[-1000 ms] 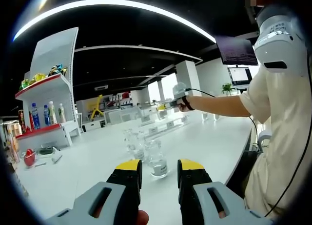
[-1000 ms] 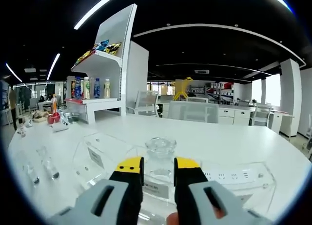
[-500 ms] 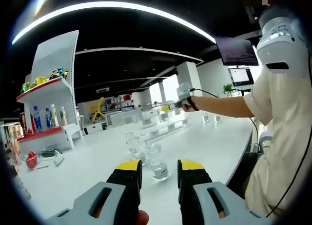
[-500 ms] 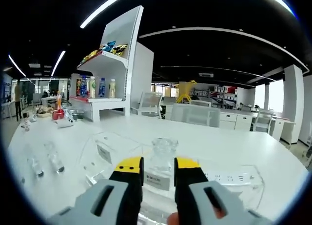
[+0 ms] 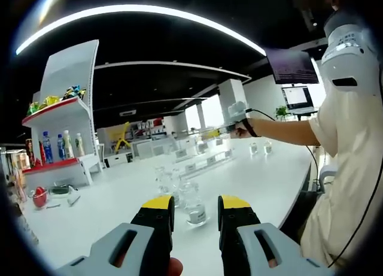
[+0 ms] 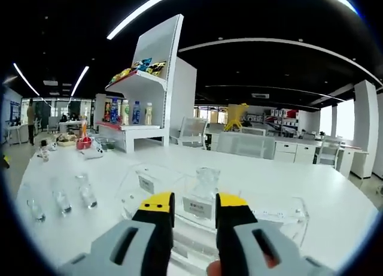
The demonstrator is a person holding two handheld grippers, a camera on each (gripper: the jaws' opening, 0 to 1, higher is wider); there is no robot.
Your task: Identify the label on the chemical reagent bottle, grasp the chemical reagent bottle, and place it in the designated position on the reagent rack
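Observation:
In the right gripper view a clear glass reagent bottle [image 6: 206, 183] stands upright on the transparent acrylic rack [image 6: 281, 211], behind a white label [image 6: 197, 207]. My right gripper [image 6: 194, 203] sits a short way back from it, open, with nothing between the yellow-tipped jaws. In the left gripper view my left gripper [image 5: 195, 203] is open low over the white table [image 5: 108, 210]; a clear bottle [image 5: 192, 205] stands just beyond its tips among several others [image 5: 163, 180]. The right gripper [image 5: 237, 111] is held out over the rack [image 5: 203, 162] by the person's arm.
A white shelf unit with drink bottles and snacks [image 5: 60, 147] [image 6: 143, 111] stands across the table. Small glass bottles [image 6: 72, 195] stand left of the rack, two more [image 5: 260, 147] further along. The person's torso [image 5: 353, 186] is at the right edge.
The right gripper view has drawn back from the rack: the bottle that stood between the jaw tips now looks smaller and farther, standing on the rack. The left gripper has barely moved.

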